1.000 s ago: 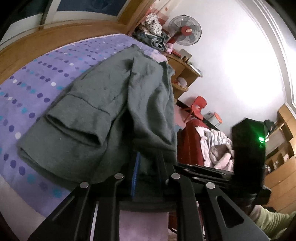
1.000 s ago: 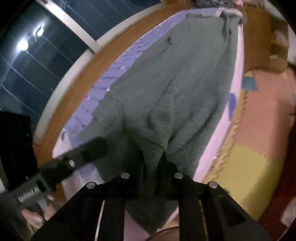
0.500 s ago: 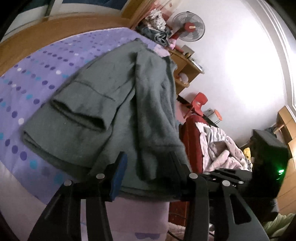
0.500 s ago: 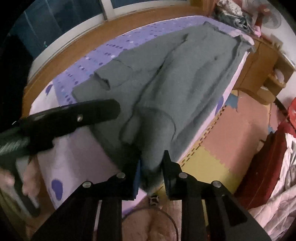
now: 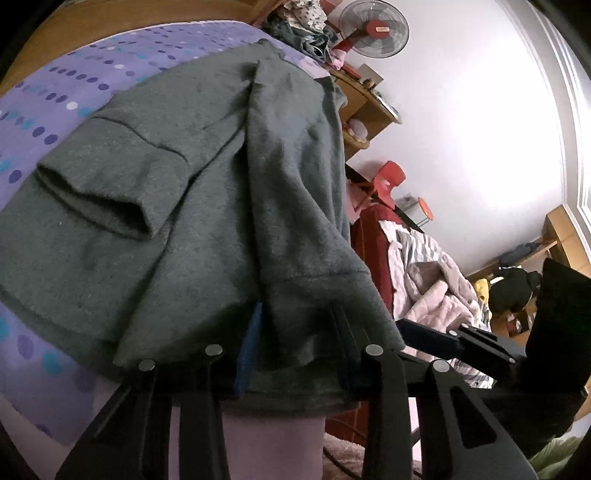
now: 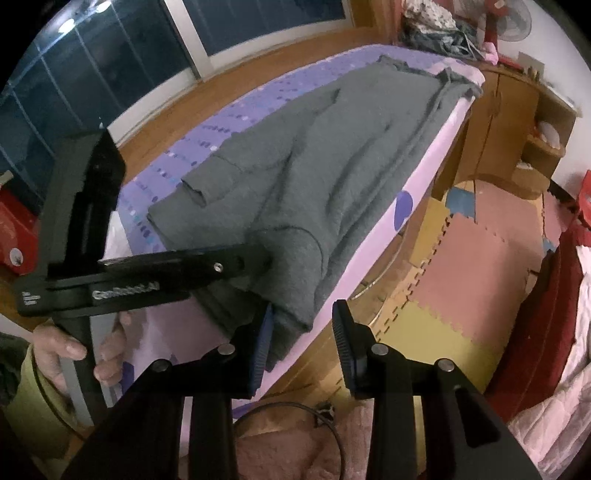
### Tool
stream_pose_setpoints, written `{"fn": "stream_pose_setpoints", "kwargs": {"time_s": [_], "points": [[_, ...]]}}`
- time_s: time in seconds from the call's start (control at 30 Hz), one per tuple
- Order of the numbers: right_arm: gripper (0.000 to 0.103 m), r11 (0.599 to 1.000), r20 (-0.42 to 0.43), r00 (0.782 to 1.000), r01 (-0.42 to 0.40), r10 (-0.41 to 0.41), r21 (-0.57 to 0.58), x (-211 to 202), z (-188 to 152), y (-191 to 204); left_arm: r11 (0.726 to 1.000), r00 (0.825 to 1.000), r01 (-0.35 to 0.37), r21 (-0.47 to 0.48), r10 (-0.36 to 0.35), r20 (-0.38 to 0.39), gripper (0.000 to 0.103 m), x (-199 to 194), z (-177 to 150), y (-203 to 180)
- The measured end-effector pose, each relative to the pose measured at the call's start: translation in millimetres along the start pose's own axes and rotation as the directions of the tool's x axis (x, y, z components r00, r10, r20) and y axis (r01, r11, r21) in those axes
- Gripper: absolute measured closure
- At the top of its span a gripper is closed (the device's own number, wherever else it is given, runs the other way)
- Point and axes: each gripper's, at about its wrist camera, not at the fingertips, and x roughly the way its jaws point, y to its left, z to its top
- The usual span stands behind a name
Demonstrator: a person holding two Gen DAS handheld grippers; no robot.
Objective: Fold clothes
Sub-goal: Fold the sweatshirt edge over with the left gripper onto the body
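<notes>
A grey-green sweater [image 5: 207, 192] lies spread on the purple dotted bed sheet [image 5: 48, 92], one sleeve folded across its body. Its near cuff hangs over the bed edge. My left gripper [image 5: 299, 332] straddles that cuff; its jaws are closing and the cloth fills the gap loosely, without a pinch. In the right wrist view the left gripper [image 6: 258, 258] comes in from the left, held by a person's hand [image 6: 66, 347], its tip at the cuff. My right gripper [image 6: 303, 332] hangs just off the sweater [image 6: 332, 155] corner. Its jaws are opening with nothing between them.
The bed edge drops to coloured foam floor mats [image 6: 461, 266]. A wooden cabinet [image 6: 509, 110] stands at the bed's far end with a fan [image 5: 373, 29] above. A red chair [image 5: 388, 177] and a heap of bedding [image 5: 436, 280] sit to the right. A cable [image 6: 295, 410] lies below.
Both grippers were pinching the sweater's near edge and have let it go. The right one pulled back off the cloth and opened. The left one sank around the cuff.
</notes>
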Motion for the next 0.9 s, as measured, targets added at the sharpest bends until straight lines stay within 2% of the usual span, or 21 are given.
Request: {"fn": "stream_pose_setpoints", "kwargs": {"time_s": [0.07, 0.1, 0.13, 0.3, 0.4, 0.47, 0.53, 0.6, 0.63, 0.7, 0.77, 0.9], "points": [[0.07, 1.0, 0.021, 1.0, -0.009, 0.009, 0.005, -3, 1, 1, 1.0, 1.0, 0.003, -0.007, -0.003, 0.011, 0.075, -1, 0, 0], [0.07, 1.0, 0.027, 1.0, -0.011, 0.011, 0.008, -3, 2, 0, 1.0, 1.0, 0.003, -0.007, -0.003, 0.018, 0.095, -2, 0, 0], [0.07, 1.0, 0.031, 0.999, -0.012, 0.012, 0.013, -3, 3, 0, 1.0, 1.0, -0.002, 0.0, 0.002, 0.026, 0.098, -5, 0, -1], [0.07, 0.999, 0.032, 0.999, -0.018, 0.017, 0.034, -3, 4, -6, 0.992, 0.989, -0.105, 0.068, 0.097, 0.114, 0.098, -36, 3, -12], [0.07, 0.999, 0.022, 0.999, -0.034, 0.033, 0.037, -1, 5, -9, 0.986, 0.981, -0.157, 0.057, 0.149, 0.126, 0.098, -47, 7, -6], [0.07, 0.999, 0.016, 0.999, -0.041, 0.04, 0.032, 0, 5, -11, 0.975, 0.969, -0.218, 0.047, 0.21, 0.126, 0.098, -49, 8, 2], [0.07, 0.999, 0.019, 0.999, -0.046, 0.046, 0.016, 2, 6, -8, 0.968, 0.965, -0.249, 0.028, 0.245, 0.093, 0.098, -45, 8, 13], [0.07, 0.999, 0.042, 0.998, -0.045, 0.046, -0.021, 5, 12, -1, 0.97, 0.969, -0.242, 0.007, 0.242, 0.051, 0.095, -40, 5, 21], [0.07, 0.998, 0.053, 0.997, -0.048, 0.05, -0.04, 7, 15, 3, 0.969, 0.968, -0.247, 0.006, 0.246, 0.043, 0.09, -40, 2, 22], [0.069, 0.994, 0.074, 0.994, -0.068, 0.074, -0.081, 14, 22, 13, 0.967, 0.966, -0.256, 0.006, 0.256, 0.029, 0.085, -39, -4, 21], [0.066, 0.989, 0.075, 0.992, -0.09, 0.099, -0.121, 24, 25, 24, 0.966, 0.965, -0.26, -0.01, 0.26, 0.035, 0.085, -43, -10, 20], [0.063, 0.977, 0.039, 0.997, -0.061, 0.07, -0.203, 54, 19, 34, 0.965, 0.964, -0.259, -0.052, 0.261, 0.054, 0.084, -54, -21, 19]]}}
